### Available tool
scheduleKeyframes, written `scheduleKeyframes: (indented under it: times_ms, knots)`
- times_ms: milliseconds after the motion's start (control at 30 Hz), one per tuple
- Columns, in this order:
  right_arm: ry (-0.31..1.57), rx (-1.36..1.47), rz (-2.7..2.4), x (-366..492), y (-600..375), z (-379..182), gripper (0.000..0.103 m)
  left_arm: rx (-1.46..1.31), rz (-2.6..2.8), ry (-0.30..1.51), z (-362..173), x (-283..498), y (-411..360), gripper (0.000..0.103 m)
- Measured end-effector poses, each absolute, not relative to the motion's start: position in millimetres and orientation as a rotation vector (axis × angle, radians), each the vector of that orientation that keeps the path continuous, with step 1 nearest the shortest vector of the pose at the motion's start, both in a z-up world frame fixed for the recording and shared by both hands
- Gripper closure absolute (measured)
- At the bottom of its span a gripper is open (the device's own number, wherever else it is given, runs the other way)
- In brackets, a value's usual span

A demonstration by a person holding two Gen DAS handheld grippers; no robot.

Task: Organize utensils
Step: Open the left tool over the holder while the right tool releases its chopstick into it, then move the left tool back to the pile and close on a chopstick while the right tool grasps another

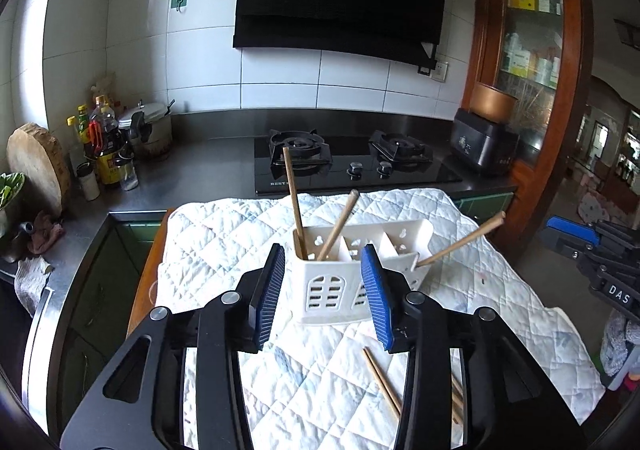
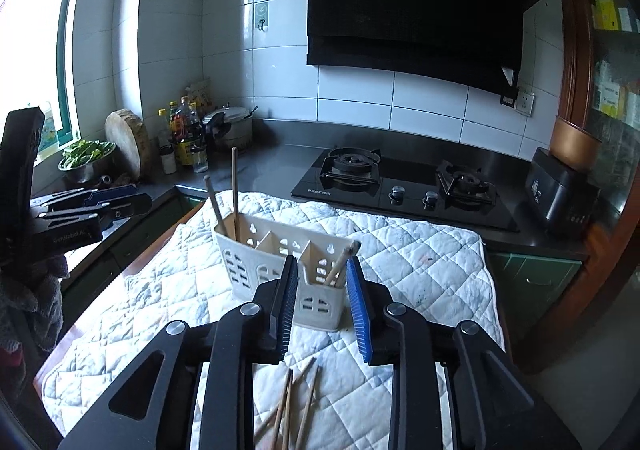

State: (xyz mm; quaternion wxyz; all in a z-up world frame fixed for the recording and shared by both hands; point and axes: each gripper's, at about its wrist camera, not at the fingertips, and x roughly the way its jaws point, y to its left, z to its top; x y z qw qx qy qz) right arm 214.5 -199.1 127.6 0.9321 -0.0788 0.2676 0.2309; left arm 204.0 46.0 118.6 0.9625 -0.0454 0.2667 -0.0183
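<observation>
A white slotted utensil caddy (image 1: 328,290) (image 2: 240,262) with three compartments stands on a white quilted cloth (image 1: 224,234) (image 2: 420,250). Two wooden chopsticks (image 1: 294,201) (image 2: 235,189) lean in its left compartment. A single chopstick (image 1: 460,242) (image 2: 340,262) leans out of the right one. Several loose chopsticks (image 1: 382,378) (image 2: 296,402) lie on the cloth near me. My left gripper (image 1: 324,252) hovers just in front of the caddy's left end, open and holding nothing. My right gripper (image 2: 322,262) hovers before the right compartment, open and holding nothing.
Behind the cloth is a dark counter with a two-burner gas hob (image 1: 352,161) (image 2: 404,185). Bottles (image 1: 106,145), a pot and a round wooden board (image 1: 36,165) crowd the back left corner. A black appliance (image 1: 480,145) stands at the right, beside a wooden cabinet.
</observation>
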Motion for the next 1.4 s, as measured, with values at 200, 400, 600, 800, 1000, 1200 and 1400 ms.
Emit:
scheduleKeyframes:
  times_ms: [200, 400, 600, 800, 1000, 1200, 1400]
  knots:
    - [0.575, -0.167, 0.499, 161.6, -213.2, 90.9, 0.078, -0.088, -0.054, 0.575, 86.6, 158.1, 29.1, 0.057]
    - [0.631, -0.127, 0.492, 121.5, -230.5, 43.5, 0.078, -0.121, -0.086, 0.699, 27.7, 126.0, 4.0, 0.057]
    - [0.676, -0.060, 0.452, 98.4, -251.7, 8.2, 0.078, -0.178, -0.097, 0.815, -24.4, 109.3, -14.5, 0.057]
    - [0.692, 0.001, 0.418, 86.4, -272.0, -7.0, 0.076, -0.223, -0.106, 0.902, -58.8, 104.3, -33.0, 0.057]
    - [0.686, 0.033, 0.406, 79.3, -282.0, -13.0, 0.074, -0.208, -0.071, 0.944, -74.2, 108.4, -52.1, 0.057]
    - [0.689, 0.049, 0.407, 79.3, -285.5, -20.3, 0.073, -0.199, -0.031, 0.982, -83.9, 114.6, -59.8, 0.057]
    - [0.692, 0.059, 0.411, 79.1, -288.0, -25.1, 0.071, -0.184, 0.003, 0.992, -87.1, 119.5, -59.6, 0.057]
